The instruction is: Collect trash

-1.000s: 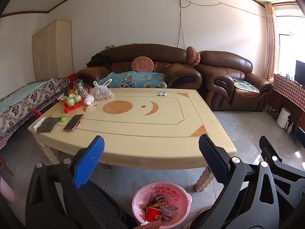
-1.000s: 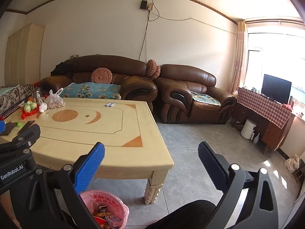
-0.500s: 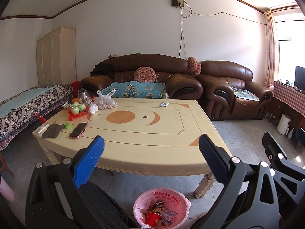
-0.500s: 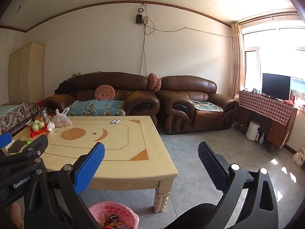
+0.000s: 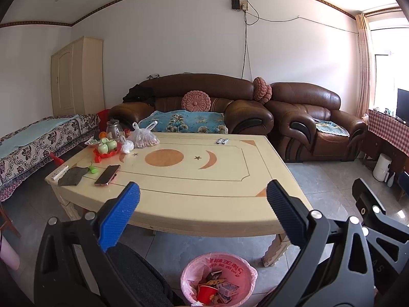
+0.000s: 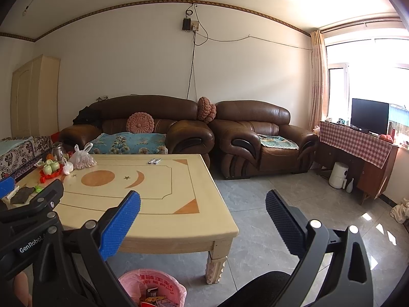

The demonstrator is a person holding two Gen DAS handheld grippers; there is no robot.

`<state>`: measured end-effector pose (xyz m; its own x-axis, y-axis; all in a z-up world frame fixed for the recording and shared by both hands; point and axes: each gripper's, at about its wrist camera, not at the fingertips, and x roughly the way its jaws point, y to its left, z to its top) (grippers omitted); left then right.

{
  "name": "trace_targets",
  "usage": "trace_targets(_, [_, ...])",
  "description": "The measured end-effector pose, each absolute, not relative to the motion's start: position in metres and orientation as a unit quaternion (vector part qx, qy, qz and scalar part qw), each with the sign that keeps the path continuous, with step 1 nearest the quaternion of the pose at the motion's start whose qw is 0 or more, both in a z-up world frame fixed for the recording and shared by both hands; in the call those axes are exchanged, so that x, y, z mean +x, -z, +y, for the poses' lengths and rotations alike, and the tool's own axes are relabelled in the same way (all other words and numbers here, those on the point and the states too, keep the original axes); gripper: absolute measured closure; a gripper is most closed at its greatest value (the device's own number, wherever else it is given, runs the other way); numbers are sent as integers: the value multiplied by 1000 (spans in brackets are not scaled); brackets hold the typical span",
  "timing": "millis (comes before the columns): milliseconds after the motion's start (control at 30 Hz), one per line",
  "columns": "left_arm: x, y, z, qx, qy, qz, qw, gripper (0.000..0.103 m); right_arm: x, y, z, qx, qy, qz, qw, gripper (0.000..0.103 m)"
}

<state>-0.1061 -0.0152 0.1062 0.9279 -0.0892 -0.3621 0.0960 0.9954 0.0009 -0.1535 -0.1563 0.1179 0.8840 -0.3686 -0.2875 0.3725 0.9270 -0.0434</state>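
Both views have tilted up since 1 s ago | table (image 5: 194, 204) | bin (image 5: 217, 278) — on floor under near edge, trash (image 5: 214, 290) inside | left gripper (image 5: 202, 220) — spread, empty | right gripper (image 6: 202, 220) — spread, empty

Black hand-held gripper (image 5: 203, 215), blue ribbed pads (image 5: 118, 220), silver screws

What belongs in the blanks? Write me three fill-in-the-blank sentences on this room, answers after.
1. The bin on the floor has a liner of the colour ____.
2. The phone lies on the ____.
3. Both the left gripper and the right gripper hold ____.

Missing words: pink; table; nothing
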Motion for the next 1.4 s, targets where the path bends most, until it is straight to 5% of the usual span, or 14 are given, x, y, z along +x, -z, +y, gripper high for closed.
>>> trace_targets(1400, [-101,-105,-10,5,43,191,981,6,-149,-115,-155,5,183,149,972,7])
